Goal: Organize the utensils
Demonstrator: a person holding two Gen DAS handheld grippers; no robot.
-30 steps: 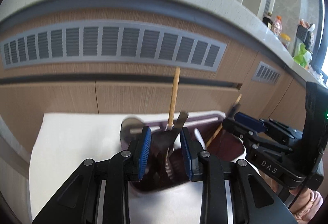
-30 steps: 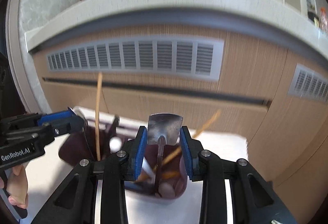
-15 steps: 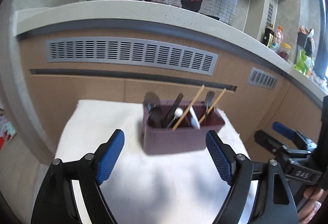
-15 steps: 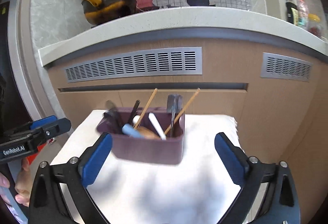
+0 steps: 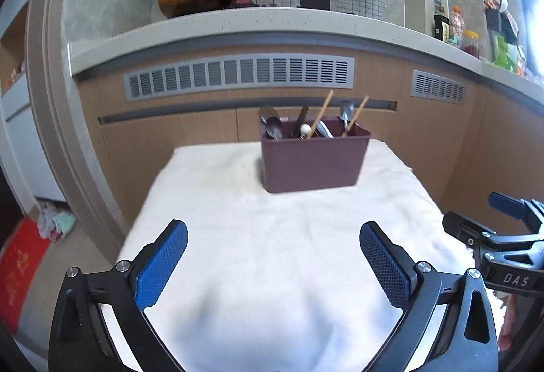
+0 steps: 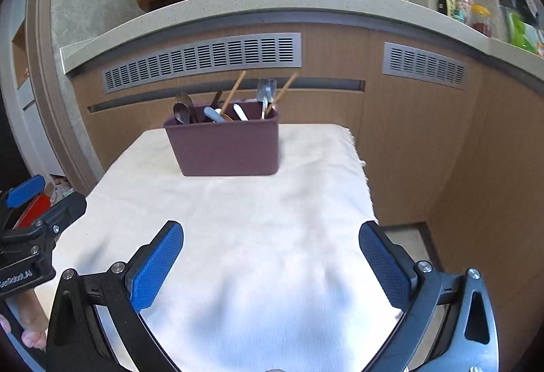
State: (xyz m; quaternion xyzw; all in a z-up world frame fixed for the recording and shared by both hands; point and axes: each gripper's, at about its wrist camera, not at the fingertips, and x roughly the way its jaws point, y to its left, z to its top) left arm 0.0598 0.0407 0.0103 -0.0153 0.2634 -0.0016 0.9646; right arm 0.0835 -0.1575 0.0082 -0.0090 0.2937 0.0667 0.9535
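Both grippers (image 5: 273, 256) (image 6: 271, 256) agape, empty; maroon bin (image 6: 226, 147) w/ chopsticks (image 6: 233, 91), spoons (image 6: 182, 110).

Utensil (image 5: 345, 117) lower ends inside holder (image 5: 314, 161)

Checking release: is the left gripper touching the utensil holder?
Apart. The left wrist view shows the left gripper open, with bare white cloth between its fingertips and the maroon utensil holder farther back on the table.
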